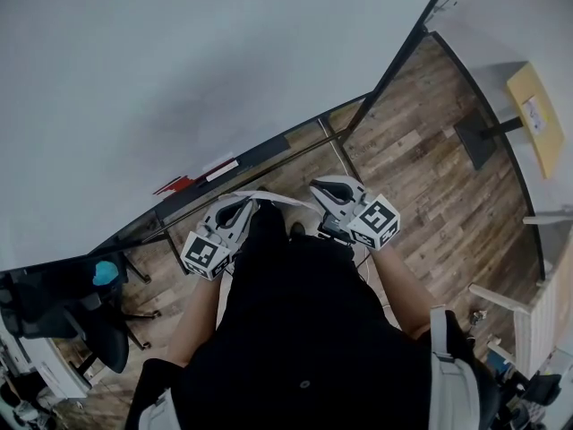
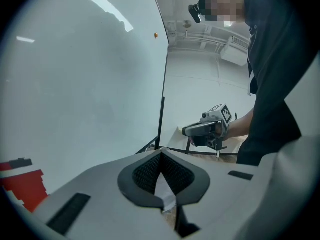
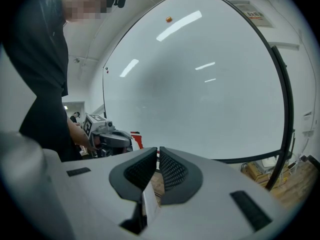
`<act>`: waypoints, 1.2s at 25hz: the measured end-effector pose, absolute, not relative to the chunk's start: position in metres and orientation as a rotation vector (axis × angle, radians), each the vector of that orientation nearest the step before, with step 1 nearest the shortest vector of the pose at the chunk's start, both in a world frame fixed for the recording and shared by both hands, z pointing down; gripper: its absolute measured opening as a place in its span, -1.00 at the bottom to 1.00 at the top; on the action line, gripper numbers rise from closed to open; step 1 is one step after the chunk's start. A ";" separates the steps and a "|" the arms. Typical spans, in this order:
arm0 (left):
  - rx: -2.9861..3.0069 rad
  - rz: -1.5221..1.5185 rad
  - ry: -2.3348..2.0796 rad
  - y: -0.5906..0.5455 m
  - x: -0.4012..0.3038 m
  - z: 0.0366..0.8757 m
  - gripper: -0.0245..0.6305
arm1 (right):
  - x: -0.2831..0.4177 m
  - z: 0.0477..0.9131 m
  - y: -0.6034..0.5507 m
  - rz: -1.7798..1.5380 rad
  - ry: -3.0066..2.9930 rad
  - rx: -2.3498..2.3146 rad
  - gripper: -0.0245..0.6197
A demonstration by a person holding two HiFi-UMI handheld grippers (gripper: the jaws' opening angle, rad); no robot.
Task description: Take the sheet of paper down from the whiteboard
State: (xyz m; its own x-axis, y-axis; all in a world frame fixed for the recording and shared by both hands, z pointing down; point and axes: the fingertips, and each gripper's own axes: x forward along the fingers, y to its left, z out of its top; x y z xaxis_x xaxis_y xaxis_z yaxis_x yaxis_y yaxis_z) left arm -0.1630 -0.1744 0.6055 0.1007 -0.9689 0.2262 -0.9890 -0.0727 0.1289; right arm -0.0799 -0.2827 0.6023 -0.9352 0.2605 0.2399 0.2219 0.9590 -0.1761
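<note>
The left gripper (image 1: 243, 206) and the right gripper (image 1: 324, 192) are each clenched on an end of the thin white paper sheet (image 1: 273, 197), which spans between them. The sheet is off the large glossy white whiteboard (image 1: 179, 79).

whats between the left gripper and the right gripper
The sheet of paper spans from the left gripper to the right gripper, an edge pinched in each one's jaws; the head view shows it.
</note>
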 end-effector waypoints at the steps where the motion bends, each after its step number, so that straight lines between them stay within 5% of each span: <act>1: 2.135 0.119 -1.953 -0.175 -0.164 0.604 -0.89 | -0.079 0.603 -0.283 0.212 -2.846 -0.355 -0.84; 30: 2.147 0.068 -1.949 -0.175 -0.160 0.594 -0.89 | -0.067 0.619 -0.294 0.222 -2.803 -0.313 -0.84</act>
